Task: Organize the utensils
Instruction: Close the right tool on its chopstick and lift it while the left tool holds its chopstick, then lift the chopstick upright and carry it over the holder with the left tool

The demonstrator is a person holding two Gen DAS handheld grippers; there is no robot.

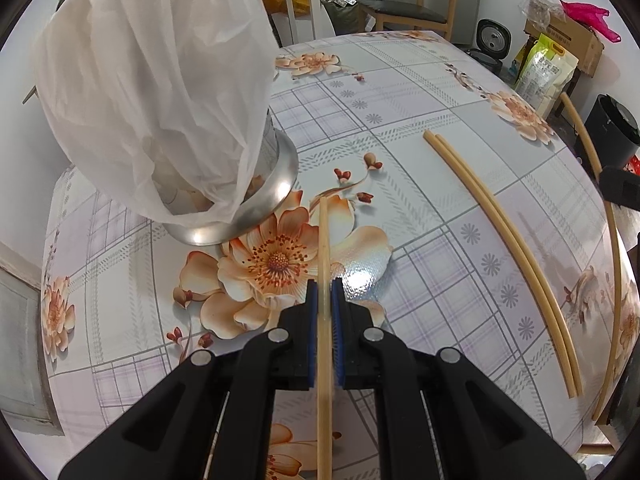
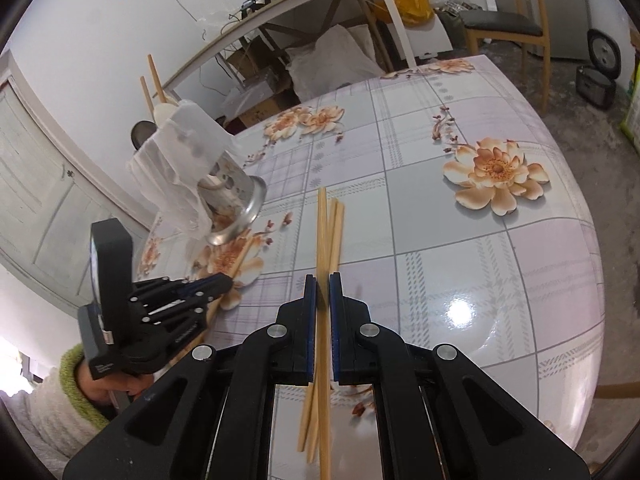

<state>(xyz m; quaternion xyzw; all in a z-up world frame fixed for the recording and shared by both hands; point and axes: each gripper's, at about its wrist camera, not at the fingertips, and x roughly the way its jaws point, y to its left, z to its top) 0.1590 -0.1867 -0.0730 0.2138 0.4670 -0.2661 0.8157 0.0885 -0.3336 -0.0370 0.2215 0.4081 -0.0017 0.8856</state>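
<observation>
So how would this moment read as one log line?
left tool: shut on chopstick | right tool: shut on chopstick | pair on table

The white plastic bag point(image 1: 152, 92) hides most of the metal holder point(image 1: 256, 200); its contents stay unclear.

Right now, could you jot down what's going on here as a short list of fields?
surface: table with flowered cloth
holder: metal utensil holder draped in a white bag
left gripper: shut on one chopstick
right gripper: shut on one chopstick
loose: pair of chopsticks lying together on the table
task state: held chopsticks not yet in the holder
</observation>
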